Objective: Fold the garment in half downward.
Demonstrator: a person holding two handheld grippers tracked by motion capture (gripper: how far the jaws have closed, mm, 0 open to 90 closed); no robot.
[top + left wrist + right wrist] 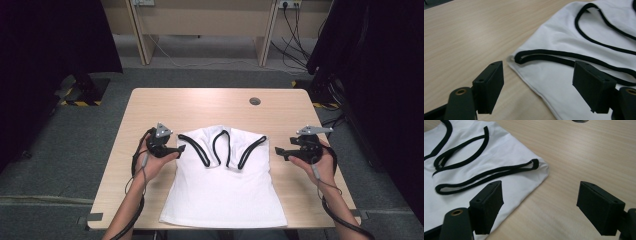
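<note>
White tank top (pixel 225 185) w/ black-trimmed straps lies flat at table (pixel 200 102) centre, hem toward 6 o'clock, straps toward 12. Left gripper (pixel 181 149) sits at the top's 9 o'clock side by its shoulder corner; jaws wide apart, holding nothing, one over bare wood, one over fabric. Right gripper (pixel 280 152) at 3 o'clock, just beside the other shoulder; jaws wide apart, nothing held. Round grommet hole (pixel 255 101) near table's 12 o'clock edge.

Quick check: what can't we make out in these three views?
- Top: hem cut by the left gripper view's bottom edge; underside hidden against the table.
- Table hole: cut by the right gripper view's top edge.
- Wall socket: too small in the high view.
</note>
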